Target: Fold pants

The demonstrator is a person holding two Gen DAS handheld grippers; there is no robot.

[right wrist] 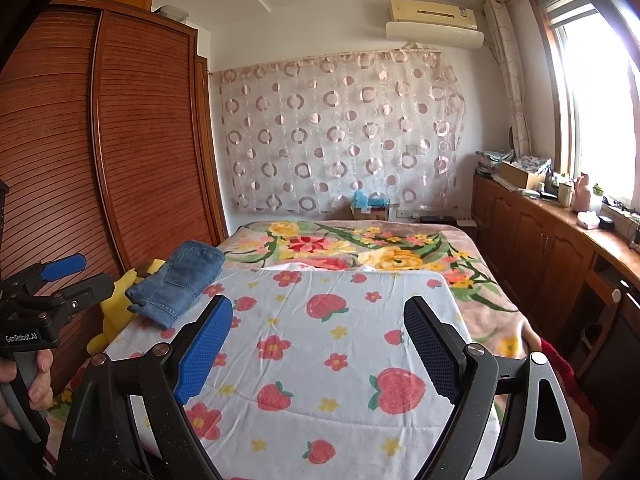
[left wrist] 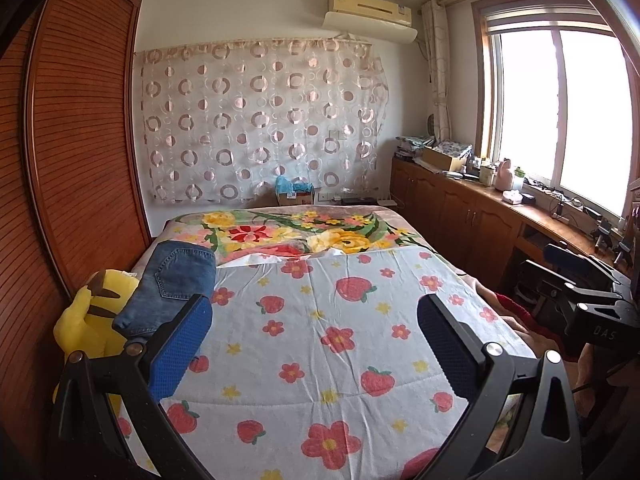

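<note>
1. Where a strawberry-print sheet (left wrist: 320,340) covers the bed (right wrist: 472,292), nothing lies on its middle;
2. folded blue jeans (left wrist: 176,280) sit at its far left edge, touching a yellow plush toy (left wrist: 86,320);
3. the left gripper (left wrist: 316,344) hovers above, jaws wide, empty;
4. the right gripper (right wrist: 320,344) likewise, wide, holding nothing.

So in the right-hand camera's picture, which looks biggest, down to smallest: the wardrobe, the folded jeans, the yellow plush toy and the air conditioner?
1. Wardrobe, by far.
2. Folded jeans and air conditioner look about alike; the air conditioner hangs much farther away, so I won't rank them.
3. Yellow plush toy, though the jeans hide part of it.
</note>
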